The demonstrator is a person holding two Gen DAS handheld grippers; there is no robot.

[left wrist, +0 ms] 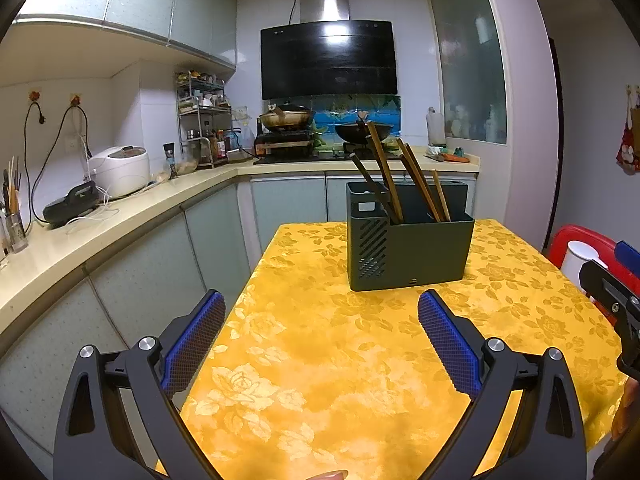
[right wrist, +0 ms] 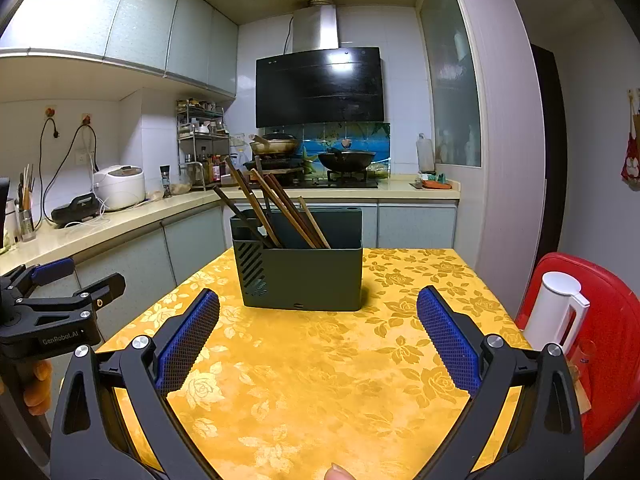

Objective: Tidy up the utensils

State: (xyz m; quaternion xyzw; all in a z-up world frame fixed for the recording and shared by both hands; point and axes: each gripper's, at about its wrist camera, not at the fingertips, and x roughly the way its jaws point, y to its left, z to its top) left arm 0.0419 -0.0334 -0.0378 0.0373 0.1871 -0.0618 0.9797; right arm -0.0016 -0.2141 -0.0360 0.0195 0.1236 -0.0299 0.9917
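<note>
Here, both sets of jaws stand wide apart and hold nothing. The left gripper (left wrist: 320, 320) hovers low over a table covered in a yellow floral tablecloth (left wrist: 320, 380), its blue ribbed pads (left wrist: 192, 344) splayed to either side of bare cloth. The right gripper (right wrist: 318, 320) hovers the same way over the same cloth, nothing between its fingers.

From the left wrist view, a dark green utensil holder (left wrist: 408, 248) stands upright on the cloth at about twelve to one o'clock, well apart from the fingertips. From the right wrist view it sits at about twelve o'clock, slightly left. Several brown chopsticks (left wrist: 384, 168) lean out of its open top, tilted toward the left.

In the right wrist view, the left gripper shows at nine o'clock, beyond the table's left edge, held by a hand (right wrist: 38, 388). At three o'clock a white kettle (right wrist: 554, 308) stands on a red stool (right wrist: 612, 340) beside the table.

Beyond the table, a kitchen counter (left wrist: 120, 216) runs from nine o'clock round to twelve, carrying a white rice cooker (left wrist: 120, 168), and two woks (left wrist: 286, 116) sit under a black range hood (left wrist: 328, 60).
</note>
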